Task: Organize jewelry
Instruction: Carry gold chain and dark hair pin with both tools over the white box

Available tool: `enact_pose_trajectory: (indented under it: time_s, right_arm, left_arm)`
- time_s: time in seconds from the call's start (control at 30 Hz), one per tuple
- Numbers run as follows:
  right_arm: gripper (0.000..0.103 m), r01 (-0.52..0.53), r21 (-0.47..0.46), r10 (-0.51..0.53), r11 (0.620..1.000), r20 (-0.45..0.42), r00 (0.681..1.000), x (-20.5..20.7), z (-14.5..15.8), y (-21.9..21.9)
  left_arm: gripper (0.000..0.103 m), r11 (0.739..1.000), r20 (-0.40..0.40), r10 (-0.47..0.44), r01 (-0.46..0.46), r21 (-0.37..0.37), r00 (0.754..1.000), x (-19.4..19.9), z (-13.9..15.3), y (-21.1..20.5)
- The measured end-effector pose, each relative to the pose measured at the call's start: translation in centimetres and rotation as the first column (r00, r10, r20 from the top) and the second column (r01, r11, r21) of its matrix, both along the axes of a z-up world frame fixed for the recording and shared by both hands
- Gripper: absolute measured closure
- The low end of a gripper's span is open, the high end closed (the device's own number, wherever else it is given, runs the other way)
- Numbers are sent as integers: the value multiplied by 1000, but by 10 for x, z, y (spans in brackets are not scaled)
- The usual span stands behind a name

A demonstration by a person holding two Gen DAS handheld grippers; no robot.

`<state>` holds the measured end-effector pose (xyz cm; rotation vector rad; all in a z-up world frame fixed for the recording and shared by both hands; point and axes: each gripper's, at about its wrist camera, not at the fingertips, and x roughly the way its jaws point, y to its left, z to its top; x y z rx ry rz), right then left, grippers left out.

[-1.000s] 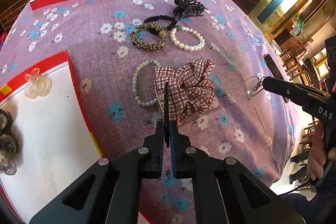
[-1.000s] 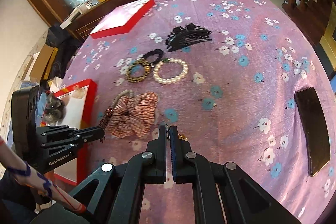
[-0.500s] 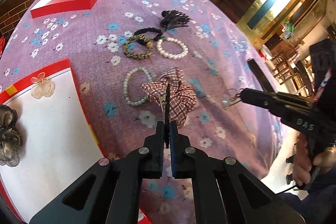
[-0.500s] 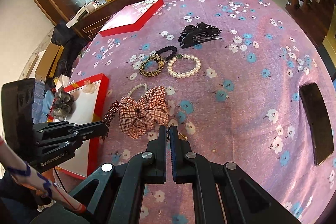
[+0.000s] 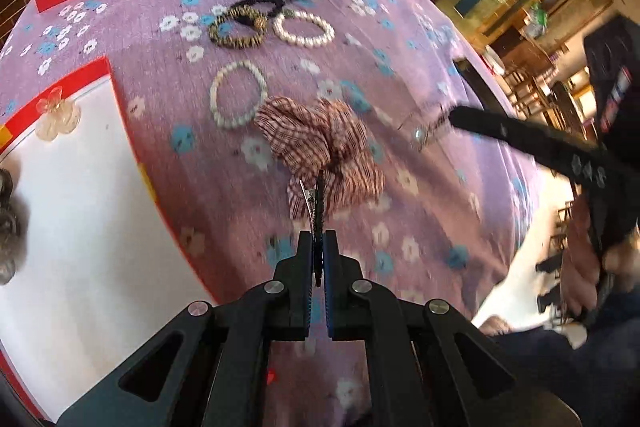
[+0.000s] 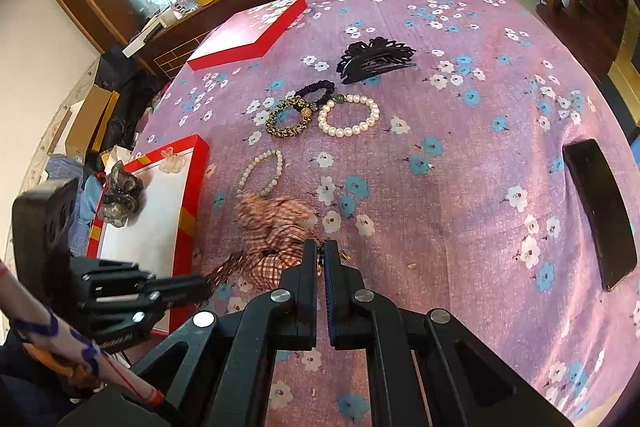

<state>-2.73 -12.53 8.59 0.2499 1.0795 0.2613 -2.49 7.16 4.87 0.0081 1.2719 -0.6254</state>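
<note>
My left gripper [image 5: 319,243] is shut on the plaid scrunchie clip [image 5: 320,147] and holds it above the purple flowered cloth; it also shows in the right wrist view [image 6: 276,227]. My right gripper [image 6: 321,251] is shut on a small chain piece [image 5: 424,129] with a dangling end, held over the cloth. On the cloth lie a pale bead bracelet [image 5: 238,99], a white pearl bracelet [image 6: 348,115], a leopard hair tie [image 6: 288,119], a black hair tie [image 6: 316,91] and a black claw clip [image 6: 374,61].
The open red box with white lining [image 5: 80,187] at the left holds a clear flower clip [image 5: 56,113] and a grey scrunchie [image 6: 120,193]. Its red lid [image 6: 248,35] lies at the back. A black phone [image 6: 600,219] lies at the right.
My left gripper has lifted the plaid scrunchie off the cloth and pulled it back toward me. My right gripper has risen with the chain piece.
</note>
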Motion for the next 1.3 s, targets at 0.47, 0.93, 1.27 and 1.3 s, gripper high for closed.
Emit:
enact_pose_trajectory:
  time_s: [0.47, 0.93, 1.27, 1.3]
  right_arm:
    - [99, -118, 17, 117, 993, 29, 993, -6, 10, 44]
    - [99, -221, 31, 218, 975, 80, 973, 6, 42, 91]
    - [99, -339, 57, 336, 939, 65, 940, 28, 48, 158]
    - [99, -351, 59, 348, 934, 58, 936, 32, 46, 168]
  left_arm:
    - [99, 999, 67, 36, -36, -3, 997, -19, 16, 27]
    - [99, 976, 202, 213, -216, -9, 956, -7, 55, 95]
    - [99, 935, 195, 349, -353, -15, 916, 1, 46, 160]
    - [99, 933, 193, 355, -359, -16, 915, 3, 44, 163]
